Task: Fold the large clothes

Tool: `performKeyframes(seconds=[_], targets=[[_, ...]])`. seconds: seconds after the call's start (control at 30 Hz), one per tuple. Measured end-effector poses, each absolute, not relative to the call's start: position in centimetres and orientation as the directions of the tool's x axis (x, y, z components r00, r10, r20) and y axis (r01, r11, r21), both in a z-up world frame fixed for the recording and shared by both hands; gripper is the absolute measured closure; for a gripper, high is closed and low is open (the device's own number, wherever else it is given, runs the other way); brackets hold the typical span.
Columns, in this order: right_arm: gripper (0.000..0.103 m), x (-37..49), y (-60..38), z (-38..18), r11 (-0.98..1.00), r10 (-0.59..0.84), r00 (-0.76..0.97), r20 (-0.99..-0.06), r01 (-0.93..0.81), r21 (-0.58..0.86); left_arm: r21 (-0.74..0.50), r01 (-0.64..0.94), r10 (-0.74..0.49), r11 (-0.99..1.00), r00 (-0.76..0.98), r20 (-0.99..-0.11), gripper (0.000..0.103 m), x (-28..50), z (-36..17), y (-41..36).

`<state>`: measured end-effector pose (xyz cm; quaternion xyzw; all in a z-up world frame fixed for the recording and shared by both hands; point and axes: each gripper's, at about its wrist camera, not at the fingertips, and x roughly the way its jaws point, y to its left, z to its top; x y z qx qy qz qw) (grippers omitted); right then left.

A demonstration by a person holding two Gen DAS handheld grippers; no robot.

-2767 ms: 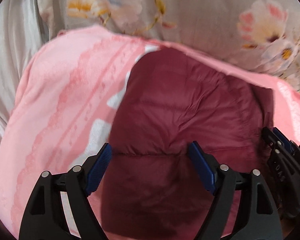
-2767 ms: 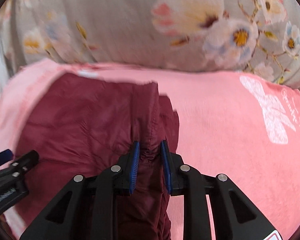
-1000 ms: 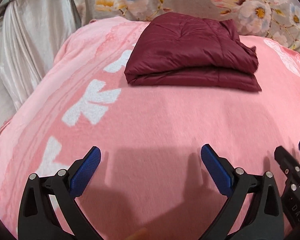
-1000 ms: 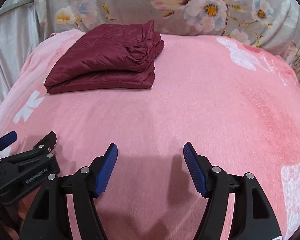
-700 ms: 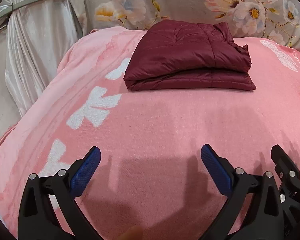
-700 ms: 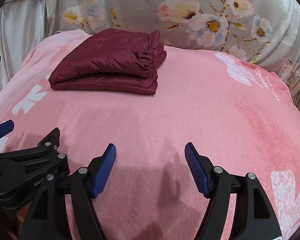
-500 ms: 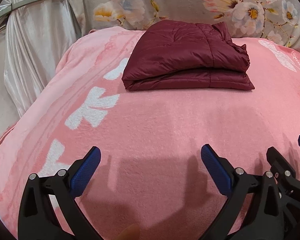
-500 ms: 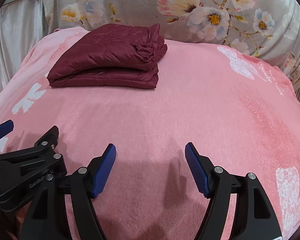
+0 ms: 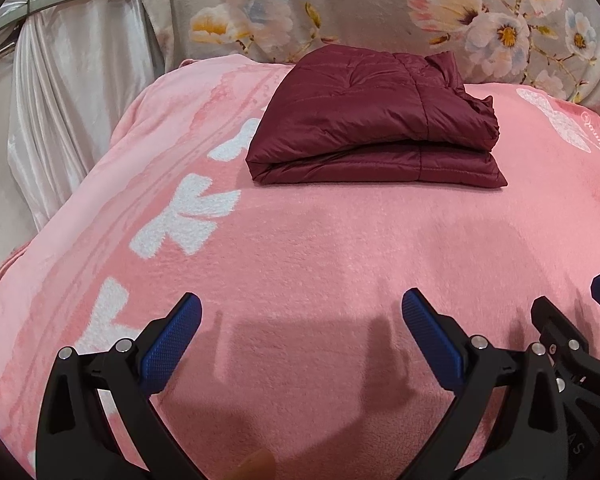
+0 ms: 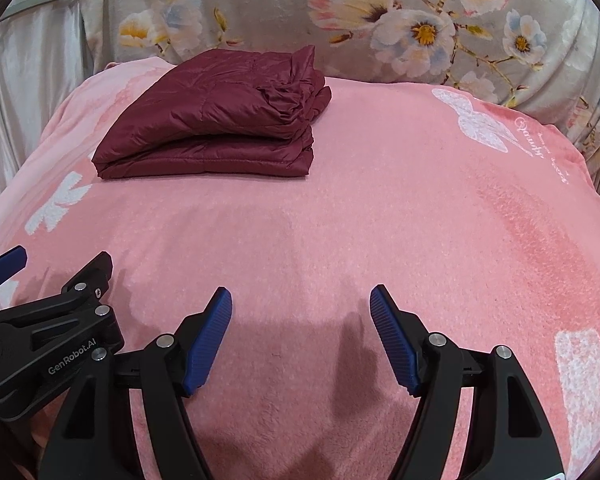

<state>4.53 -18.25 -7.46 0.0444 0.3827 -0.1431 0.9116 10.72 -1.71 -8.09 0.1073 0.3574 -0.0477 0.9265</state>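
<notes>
A dark red quilted jacket (image 9: 376, 120) (image 10: 220, 120) lies folded into a thick stack at the far side of the pink blanket (image 9: 320, 248) (image 10: 380, 220). My left gripper (image 9: 300, 320) hovers open over bare blanket near the front, well short of the jacket. Beside it, my right gripper (image 10: 300, 312) is also open with nothing between its blue pads. Each gripper shows at the edge of the other's view: the right one (image 9: 572, 320) at lower right, the left one (image 10: 48, 276) at lower left.
A grey floral cloth (image 9: 380, 4) (image 10: 380, 8) rises behind the blanket. A pale satin curtain (image 9: 60, 100) hangs at the left. White bow prints (image 9: 184, 216) and a butterfly print (image 10: 480, 120) mark the blanket. A fingertip (image 9: 256, 466) shows at the bottom edge.
Both grippers have drawn back from the jacket: the right one let go of its folded edge and now stands open. Over the last second neither gripper has moved noticeably.
</notes>
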Motion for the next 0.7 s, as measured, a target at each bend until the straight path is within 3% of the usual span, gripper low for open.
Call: performKeyframes(seconds=[0.7], targets=[[0.033,4.26,-18.04,-7.01,0.958,-0.235,0.685,-0.690,0.285,-0.043,0.170,0.169,-0.015,0.971,0.752,-0.659,0.005,10.36,-7.70,-1.88]])
